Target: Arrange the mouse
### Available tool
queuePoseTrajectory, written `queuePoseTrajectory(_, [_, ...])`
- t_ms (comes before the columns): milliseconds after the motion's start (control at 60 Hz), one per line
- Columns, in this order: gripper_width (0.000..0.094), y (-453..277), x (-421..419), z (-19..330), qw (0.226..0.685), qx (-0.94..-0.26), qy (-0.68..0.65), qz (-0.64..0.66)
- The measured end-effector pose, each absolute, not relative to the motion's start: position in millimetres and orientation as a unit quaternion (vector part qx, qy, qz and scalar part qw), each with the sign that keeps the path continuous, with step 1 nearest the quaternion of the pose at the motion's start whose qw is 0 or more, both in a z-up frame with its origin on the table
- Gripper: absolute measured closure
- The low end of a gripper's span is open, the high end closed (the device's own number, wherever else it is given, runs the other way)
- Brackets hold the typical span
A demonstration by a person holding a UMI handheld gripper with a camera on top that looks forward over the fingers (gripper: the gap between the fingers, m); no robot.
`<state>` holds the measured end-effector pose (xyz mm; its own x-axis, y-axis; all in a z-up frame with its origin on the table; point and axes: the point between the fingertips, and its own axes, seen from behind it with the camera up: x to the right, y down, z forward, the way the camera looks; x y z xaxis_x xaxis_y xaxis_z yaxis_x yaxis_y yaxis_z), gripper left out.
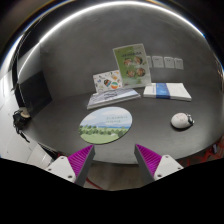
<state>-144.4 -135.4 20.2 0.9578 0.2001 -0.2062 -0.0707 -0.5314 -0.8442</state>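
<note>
A grey-white mouse (181, 120) lies on the dark table, well beyond my right finger and to the right. A round mouse pad (106, 124) with a green landscape print lies just ahead of the fingers, to the left of the mouse. My gripper (113, 158) is open and empty, its two purple pads (82, 158) spread wide above the table's near part. Nothing stands between the fingers.
A white and blue book (167, 92) lies at the back right. A picture card (130, 60) and a smaller leaflet (108, 81) stand against the wall behind a flat booklet (112, 98). A dark object (20, 118) sits at the table's left edge.
</note>
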Motion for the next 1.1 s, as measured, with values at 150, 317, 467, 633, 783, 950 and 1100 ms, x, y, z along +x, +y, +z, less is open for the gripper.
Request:
queuePoseTrajectory(150, [0.0103, -137.5, -142.7, 9.2, 0.483, -0.87, -0.019, 0.092])
queuePoseTrajectory(317, [0.0102, -140.3, -117.8, 3.1, 0.484, -0.872, 0.002, 0.07])
queuePoseTrajectory(467, [0.0104, -129.6, -51.5, 5.2, 0.489, -0.871, 0.025, 0.029])
queuePoseTrajectory(633, [0.0104, -99.3, 23.9, -2.3, 0.484, -0.875, 0.019, -0.009])
queuePoseTrajectory(783, [0.0111, -64.5, 53.4, -13.4, 0.478, -0.878, 0.008, 0.024])
queuePoseTrajectory(950, [0.013, -17.0, 66.8, -13.1, 0.474, -0.879, -0.006, 0.051])
queuePoseTrajectory(1100, [0.0075, 23.9, 67.5, -9.7, 0.467, -0.882, -0.01, 0.056])
